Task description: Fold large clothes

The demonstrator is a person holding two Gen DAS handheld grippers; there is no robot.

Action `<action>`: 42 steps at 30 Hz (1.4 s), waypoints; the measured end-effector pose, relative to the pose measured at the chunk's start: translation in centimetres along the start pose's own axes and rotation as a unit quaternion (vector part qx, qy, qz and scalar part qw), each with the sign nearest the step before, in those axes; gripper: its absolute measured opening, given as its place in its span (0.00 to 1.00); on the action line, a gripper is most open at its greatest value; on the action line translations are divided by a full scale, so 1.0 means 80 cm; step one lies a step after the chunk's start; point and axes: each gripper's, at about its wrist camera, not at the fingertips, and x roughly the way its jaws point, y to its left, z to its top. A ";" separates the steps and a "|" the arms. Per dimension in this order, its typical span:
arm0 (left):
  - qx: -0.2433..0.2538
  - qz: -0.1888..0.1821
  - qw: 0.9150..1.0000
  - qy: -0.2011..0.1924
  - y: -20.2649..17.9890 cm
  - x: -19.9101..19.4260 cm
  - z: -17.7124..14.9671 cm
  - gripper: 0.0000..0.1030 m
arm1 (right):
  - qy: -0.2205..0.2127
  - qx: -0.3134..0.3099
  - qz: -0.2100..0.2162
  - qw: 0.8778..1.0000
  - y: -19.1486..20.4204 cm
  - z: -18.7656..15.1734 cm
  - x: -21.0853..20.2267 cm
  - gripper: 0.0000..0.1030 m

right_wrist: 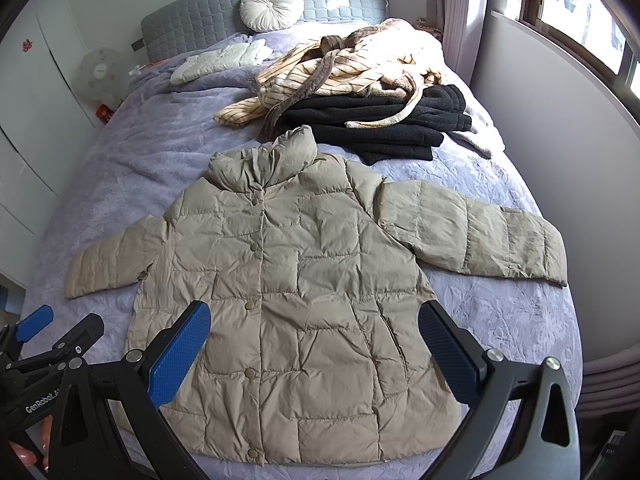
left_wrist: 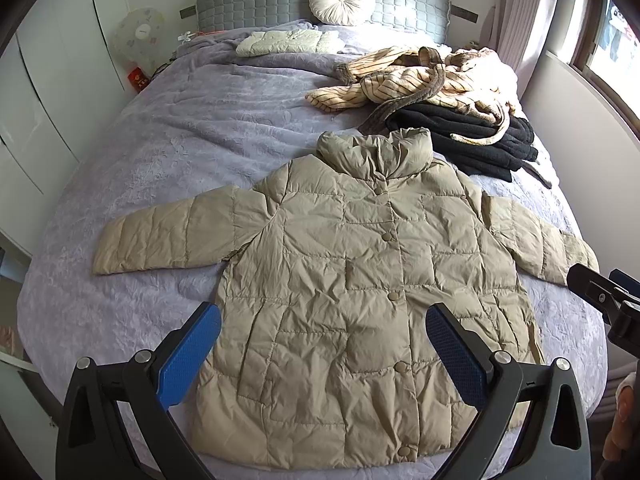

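Observation:
A beige quilted puffer jacket [left_wrist: 352, 288] [right_wrist: 304, 292] lies flat and buttoned on the lavender bedspread [left_wrist: 160, 140] [right_wrist: 140, 148], collar toward the headboard, both sleeves spread out sideways. My left gripper [left_wrist: 324, 344] hovers above the jacket's lower half, open, with nothing between its blue pads. My right gripper [right_wrist: 316, 344] hangs over the same hem area, also open and holding nothing. The right gripper's tip [left_wrist: 600, 292] shows at the right edge of the left wrist view, and the left gripper [right_wrist: 48, 340] shows at the lower left of the right wrist view.
A striped cream robe [left_wrist: 420, 80] [right_wrist: 352, 68] lies heaped on folded black clothing [left_wrist: 472, 136] [right_wrist: 380, 120] at the bed's far right. A folded pale jacket [left_wrist: 288, 42] [right_wrist: 220, 60] and a round cushion [left_wrist: 340, 0] [right_wrist: 272, 6] sit by the grey headboard. A wall and window bound the right side.

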 end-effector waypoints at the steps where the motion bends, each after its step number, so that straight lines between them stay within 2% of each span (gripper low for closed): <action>1: 0.000 0.000 1.000 0.000 0.000 0.000 0.000 1.00 | 0.000 0.000 0.000 1.000 0.000 0.000 0.000 1.00; 42: -0.002 0.009 1.000 0.006 0.009 0.007 -0.011 1.00 | 0.013 0.003 -0.001 1.000 0.005 -0.006 0.004 1.00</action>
